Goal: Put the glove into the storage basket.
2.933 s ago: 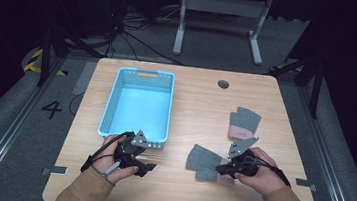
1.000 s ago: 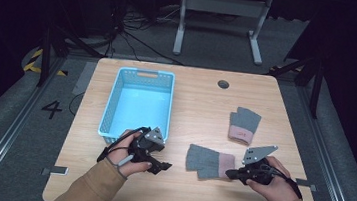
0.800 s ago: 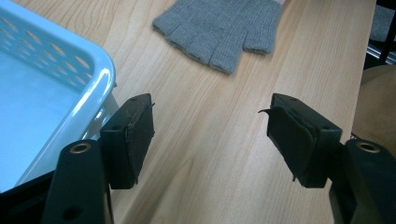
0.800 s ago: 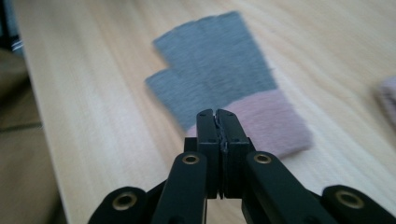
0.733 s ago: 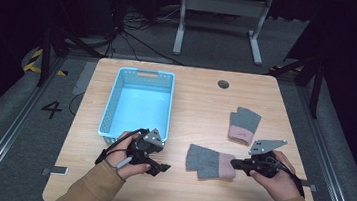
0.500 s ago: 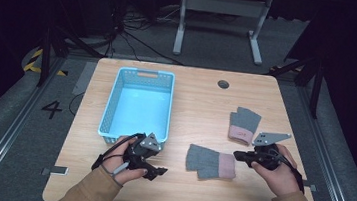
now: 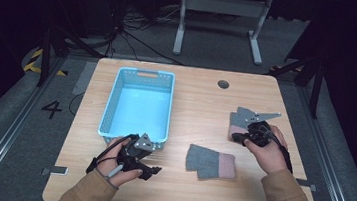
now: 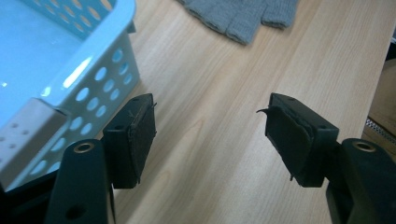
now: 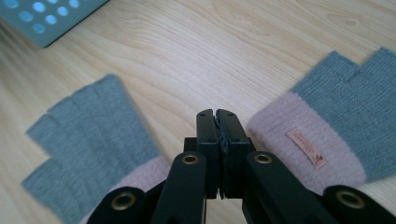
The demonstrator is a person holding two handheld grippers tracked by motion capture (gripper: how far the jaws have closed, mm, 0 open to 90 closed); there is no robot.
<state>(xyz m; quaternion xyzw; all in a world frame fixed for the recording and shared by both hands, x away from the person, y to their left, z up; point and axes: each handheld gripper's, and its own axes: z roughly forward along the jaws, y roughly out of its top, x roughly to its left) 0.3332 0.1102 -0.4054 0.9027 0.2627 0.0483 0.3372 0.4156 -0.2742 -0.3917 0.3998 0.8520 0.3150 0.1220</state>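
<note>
- High view: two grey-and-pink gloves lie on the table (image 7: 203,88), none in the basket (image 7: 138,104); the near glove (image 7: 209,162) sits at about 5 o'clock from the basket, the far glove (image 7: 238,123) at about 3 o'clock.
- Judging by this, the likely job of putting gloves in the basket is not started; both are left to move.
- Right gripper (image 9: 217,119) has its jaws clenched on nothing, between the two gloves and just beside the far glove's pink cuff.
- Left gripper (image 8: 210,126) rests with jaws released at the basket's 6 o'clock corner, holding nothing.
</note>
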